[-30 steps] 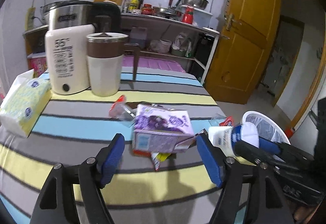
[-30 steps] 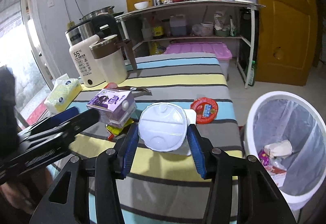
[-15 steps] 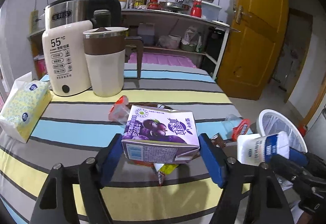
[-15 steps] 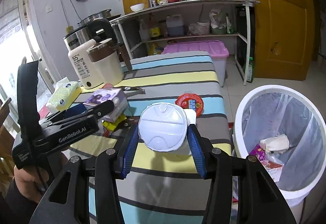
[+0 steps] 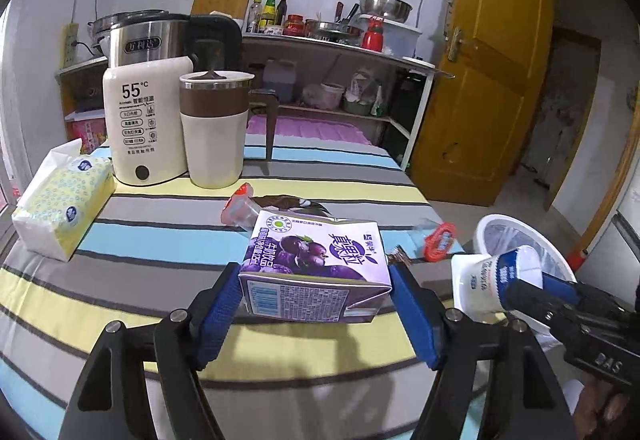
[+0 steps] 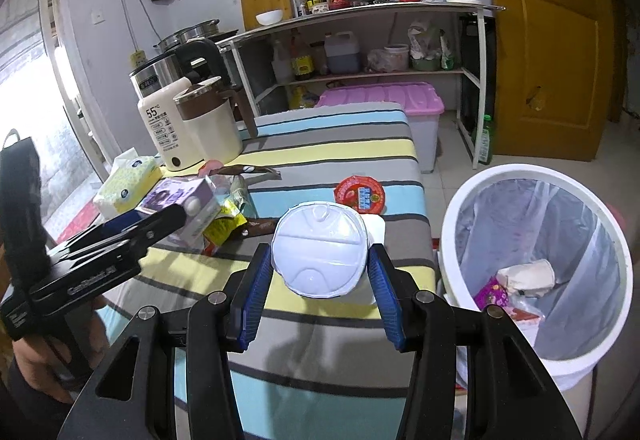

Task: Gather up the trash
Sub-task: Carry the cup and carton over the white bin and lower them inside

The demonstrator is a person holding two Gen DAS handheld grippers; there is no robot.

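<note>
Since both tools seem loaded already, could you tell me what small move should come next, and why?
Probably carry the right tool sideways over the white bin and release there. It grips the white yogurt cup above the striped table, with the bin just beside it; the left tool holds the purple milk carton and can follow.

Daylight floods in from a window (image 6: 24, 52) at left, overexposed. Soft shadows fall on the striped table (image 6: 344, 144). Fisheye bending and dark vignetting mark the corners.
</note>
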